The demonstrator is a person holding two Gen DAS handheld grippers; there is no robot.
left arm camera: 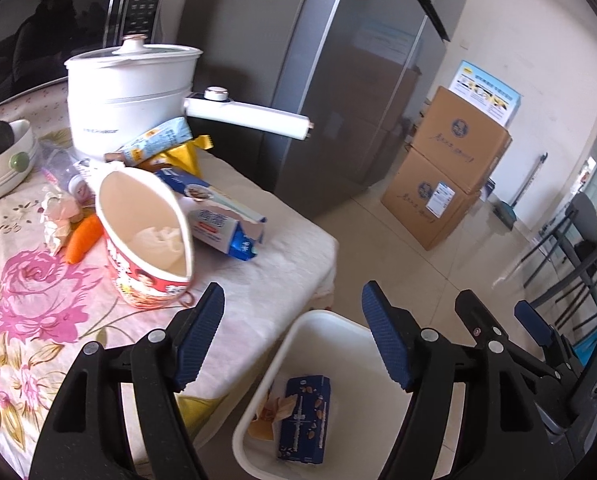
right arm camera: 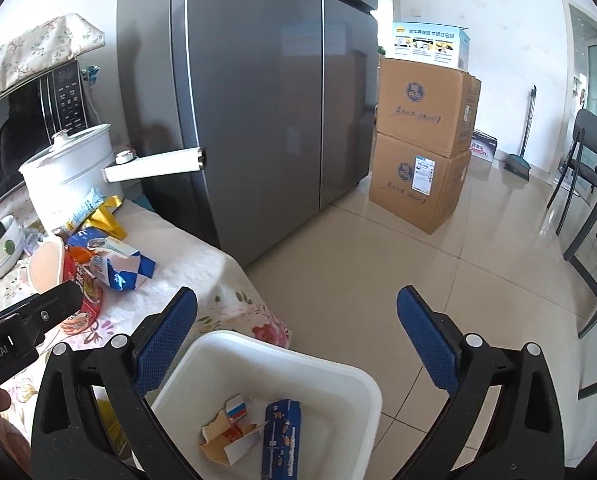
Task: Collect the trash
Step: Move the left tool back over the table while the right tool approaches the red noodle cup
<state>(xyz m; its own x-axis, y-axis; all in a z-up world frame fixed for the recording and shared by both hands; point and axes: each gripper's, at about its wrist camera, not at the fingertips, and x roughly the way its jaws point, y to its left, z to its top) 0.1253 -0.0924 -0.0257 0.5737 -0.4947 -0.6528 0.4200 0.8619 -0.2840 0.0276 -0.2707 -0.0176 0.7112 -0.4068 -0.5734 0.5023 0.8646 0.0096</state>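
Note:
A white trash bin (left arm camera: pixel 322 336) stands on the floor by the table's corner and also shows in the right wrist view (right arm camera: pixel 282 364). It holds a dark blue carton (left arm camera: pixel 304 420) (right arm camera: pixel 280 436) and a torn paper box (right arm camera: pixel 228 438). My left gripper (left arm camera: pixel 294 332) is open and empty above the bin and table edge. My right gripper (right arm camera: pixel 298 340) is open and empty above the bin; it shows at the right of the left wrist view (left arm camera: pixel 498 320). On the table lie a squashed red noodle cup (left arm camera: pixel 146 236), a blue-white milk carton (left arm camera: pixel 222 224) and wrappers (left arm camera: pixel 158 142).
A white electric pot (left arm camera: pixel 130 92) with a long handle (left arm camera: pixel 250 116), a bowl with a squash (left arm camera: pixel 2 156), a carrot (left arm camera: pixel 83 238) and a microwave (left arm camera: pixel 78 12) are on the floral-clothed table (left arm camera: pixel 34 300). A grey fridge (right arm camera: pixel 266 92), stacked cardboard boxes (right arm camera: pixel 422 136) and dark chairs (right arm camera: pixel 590 184) stand beyond.

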